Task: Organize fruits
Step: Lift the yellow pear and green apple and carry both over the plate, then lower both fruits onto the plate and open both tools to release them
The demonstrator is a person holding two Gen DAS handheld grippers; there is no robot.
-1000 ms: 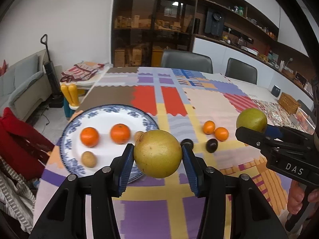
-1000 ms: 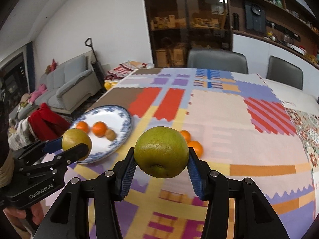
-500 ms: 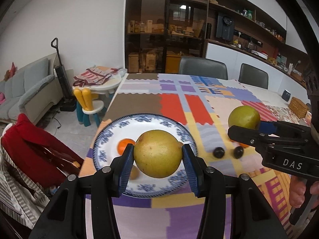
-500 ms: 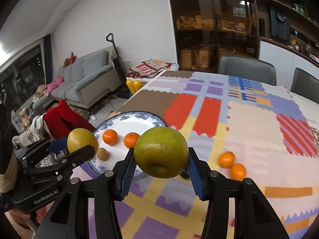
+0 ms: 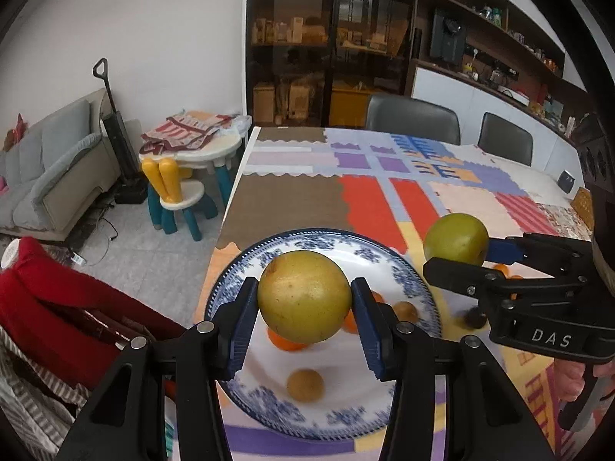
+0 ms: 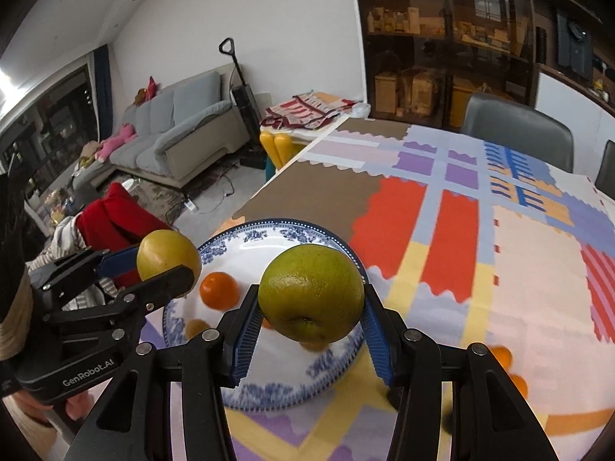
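Left wrist view: left gripper fingers clamp a round yellow-green citrus fruit at its widest girth, above the blue-patterned white plate.

Right wrist view: right gripper fingers clamp a greener round fruit likewise. Both probably firm, moderately heavy, smooth-skinned.

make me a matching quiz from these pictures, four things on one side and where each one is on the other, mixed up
Things:
1. yellow fruit
2. green fruit
3. small brown fruit
4. dark round fruit

Places:
A. on the tablecloth, beside the plate
B. held in the right claw
C. lying on the plate
D. held in the left claw

Pairs: 1-D, 2-B, 3-C, 4-A
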